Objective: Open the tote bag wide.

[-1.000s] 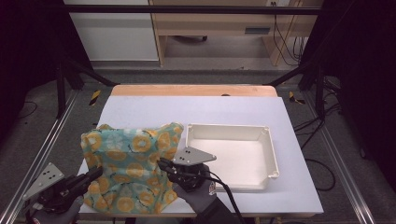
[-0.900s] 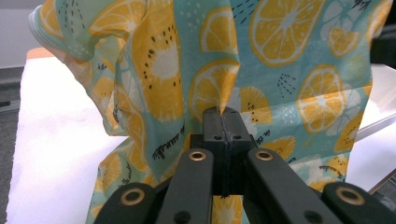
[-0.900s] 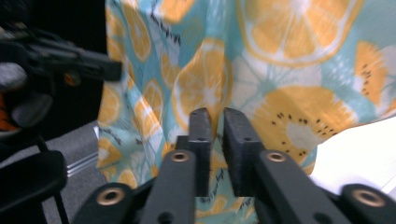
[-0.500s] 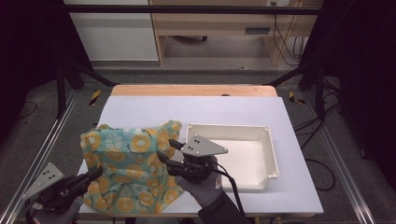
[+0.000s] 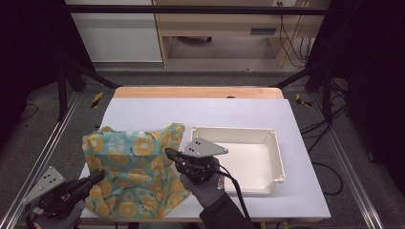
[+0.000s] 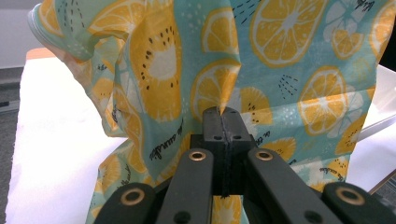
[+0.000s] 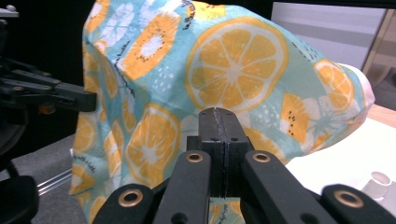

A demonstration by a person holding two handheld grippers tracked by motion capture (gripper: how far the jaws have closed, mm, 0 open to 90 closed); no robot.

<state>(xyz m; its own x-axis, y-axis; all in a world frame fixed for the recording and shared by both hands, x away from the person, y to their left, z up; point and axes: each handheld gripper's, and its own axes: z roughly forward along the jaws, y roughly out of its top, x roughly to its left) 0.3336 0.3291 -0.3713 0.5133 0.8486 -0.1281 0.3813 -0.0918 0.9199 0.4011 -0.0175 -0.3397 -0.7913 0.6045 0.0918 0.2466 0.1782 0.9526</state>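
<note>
Teal cloth [image 5: 136, 174] printed with orange slices lies bunched on the white table [image 5: 239, 114], at about 8 o'clock from its middle. The left tongs [image 5: 98, 177] pinch its near-left edge; the right tongs [image 5: 168, 152], just clamped shut, grip its right side. A white tray [image 5: 274, 157] sits just beside, at 3 o'clock.

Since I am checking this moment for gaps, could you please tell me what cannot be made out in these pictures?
- High view: the near edge of the fruit-print cloth is cut off beyond the table edge.
- Left gripper view: the cloth hides the tray.
- High view: the inner near wall of the tray is hidden by the right claw and hand.
- High view: the left claw tips are too dark to read.
</note>
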